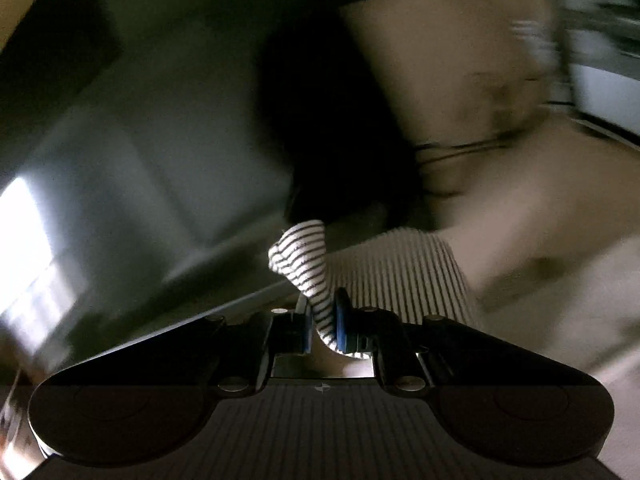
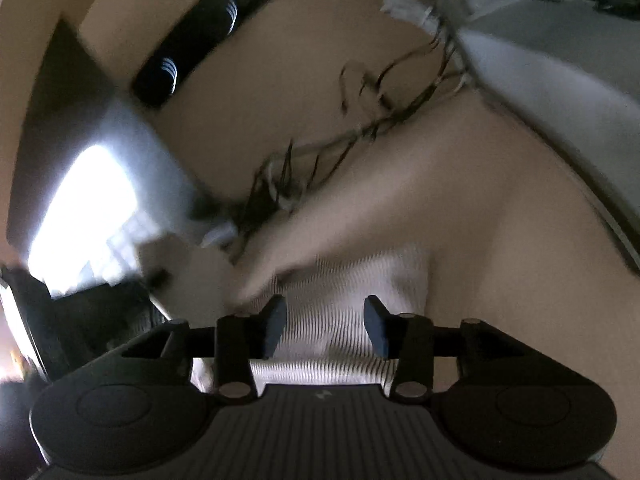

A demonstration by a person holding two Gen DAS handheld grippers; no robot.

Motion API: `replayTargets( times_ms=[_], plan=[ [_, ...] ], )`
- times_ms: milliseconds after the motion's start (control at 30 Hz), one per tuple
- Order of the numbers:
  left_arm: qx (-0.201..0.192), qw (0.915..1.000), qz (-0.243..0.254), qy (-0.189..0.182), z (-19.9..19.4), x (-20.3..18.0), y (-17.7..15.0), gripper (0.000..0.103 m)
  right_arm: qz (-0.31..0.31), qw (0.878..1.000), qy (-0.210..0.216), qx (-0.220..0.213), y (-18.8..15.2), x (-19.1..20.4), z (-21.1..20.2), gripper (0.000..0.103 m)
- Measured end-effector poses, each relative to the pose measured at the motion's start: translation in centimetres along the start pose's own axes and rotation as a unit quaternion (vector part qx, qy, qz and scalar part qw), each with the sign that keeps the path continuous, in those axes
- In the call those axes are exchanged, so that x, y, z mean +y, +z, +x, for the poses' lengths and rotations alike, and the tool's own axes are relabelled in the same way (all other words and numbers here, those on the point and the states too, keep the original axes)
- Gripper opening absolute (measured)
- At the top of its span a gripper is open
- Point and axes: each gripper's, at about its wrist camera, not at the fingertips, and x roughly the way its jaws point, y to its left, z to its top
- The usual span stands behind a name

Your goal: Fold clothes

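My left gripper is shut on a bunched fold of a white garment with thin dark stripes. The rest of that striped garment lies flat on the beige table just beyond the fingers. In the right wrist view my right gripper is open and empty, its two dark fingertips spread wide above the same striped garment, which lies between and beyond them. Both views are blurred by motion.
The beige table carries a tangle of dark cables beyond the garment. A black bar with white bands lies at the far side. A bright window is at the left.
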Motion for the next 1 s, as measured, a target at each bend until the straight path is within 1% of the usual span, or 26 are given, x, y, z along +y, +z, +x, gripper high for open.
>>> replayTargets(
  times_ms=[67, 133, 200, 300, 333, 400, 433, 500, 533, 567, 600, 633, 667, 700, 733, 767, 800, 833, 867, 900, 967, 1000],
  plan=[
    [0.017, 0.9988, -0.03, 0.035, 1.0, 3.6, -1.3, 0.013, -0.029, 0.999, -0.015, 0.028, -0.9, 1.2, 1.1, 0.043],
    [0.036, 0.9957, -0.059, 0.062, 1.9, 6.8, -3.0, 0.013, -0.067, 0.996, -0.03, 0.05, -1.9, 2.7, 2.1, 0.043],
    [0.057, 0.9914, -0.084, 0.083, 2.9, 9.4, -4.6, 0.013, -0.099, 0.992, -0.039, 0.069, -2.7, 4.2, 3.0, 0.043],
    [0.081, 0.9839, -0.114, 0.111, 4.2, 12.6, -6.8, 0.013, -0.126, 0.987, -0.042, 0.085, -3.0, 5.8, 4.0, 0.043],
    [0.09, 0.9809, -0.13, 0.114, 4.3, 13.7, -7.8, 0.013, -0.134, 0.986, -0.044, 0.088, -3.0, 6.4, 4.4, 0.043],
    [0.11, 0.975, -0.166, 0.098, 5.3, 15.4, -9.2, 0.013, -0.151, 0.983, -0.05, 0.092, -2.9, 7.4, 5.3, 0.043],
    [0.122, 0.9712, -0.185, 0.088, 5.7, 16.1, -10.1, 0.016, -0.162, 0.981, -0.053, 0.095, -2.9, 8.0, 5.8, 0.043],
    [0.142, 0.9651, -0.206, 0.079, 6.3, 17.0, -11.5, 0.02, -0.193, 0.975, -0.055, 0.098, -3.1, 9.6, 6.9, 0.043],
    [0.147, 0.9617, -0.218, 0.077, 6.2, 17.2, -12.1, 0.026, -0.207, 0.972, -0.051, 0.1, -3.2, 10.4, 7.3, 0.043],
    [0.15, 0.9578, -0.234, 0.073, 5.4, 17.3, -12.9, 0.029, -0.222, 0.969, -0.046, 0.102, -3.4, 11.3, 7.9, 0.043],
    [0.154, 0.953, -0.252, 0.065, 4.7, 17.8, -13.5, 0.028, -0.237, 0.965, -0.042, 0.106, -3.6, 12.3, 8.7, 0.043],
    [0.16, 0.947, -0.274, 0.048, 4.7, 18.1, -13.6, 0.034, -0.251, 0.961, -0.04, 0.111, -4.0, 13.2, 9.4, 0.043],
    [0.165, 0.9403, -0.296, 0.032, 4.6, 18.4, -13.7, 0.042, -0.264, 0.957, -0.037, 0.116, -4.3, 14.1, 10.1, 0.043],
    [0.17, 0.9287, -0.329, 0.003, 3.9, 18.9, -14.3, 0.046, -0.278, 0.952, -0.035, 0.122, -4.7, 14.9, 10.9, 0.043],
    [0.178, 0.9155, -0.36, -0.025, 3.6, 19.6, -14.8, 0.057, -0.291, 0.948, -0.033, 0.126, -5.0, 15.7, 11.9, 0.044],
    [0.185, 0.8975, -0.395, -0.065, 3.2, 19.6, -15.1, 0.065, -0.304, 0.943, -0.032, 0.129, -5.3, 16.4, 12.7, 0.047],
    [0.192, 0.8738, -0.431, -0.119, 2.6, 19.7, -15.8, 0.07, -0.32, 0.938, -0.033, 0.131, -5.7, 17.1, 13.5, 0.047],
    [0.196, 0.8571, -0.45, -0.156, 2.2, 19.5, -16.2, 0.081, -0.334, 0.933, -0.034, 0.132, -6.0, 17.8, 14.2, 0.047],
    [0.196, 0.8495, -0.455, -0.18, 1.6, 19.0, -16.5, 0.088, -0.347, 0.928, -0.035, 0.133, -6.3, 18.4, 14.9, 0.047],
    [0.197, 0.8414, -0.46, -0.204, 1.0, 18.5, -16.8, 0.09, -0.357, 0.924, -0.036, 0.134, -6.5, 18.9, 15.5, 0.047],
    [0.201, 0.849, -0.437, -0.218, -0.4, 16.8, -16.6, 0.093, -0.375, 0.917, -0.044, 0.128, -6.9, 19.7, 16.7, 0.047],
    [0.206, 0.8538, -0.424, -0.222, -1.0, 15.9, -16.5, 0.093, -0.383, 0.914, -0.05, 0.123, -7.1, 20.1, 17.3, 0.047]
  ],
)
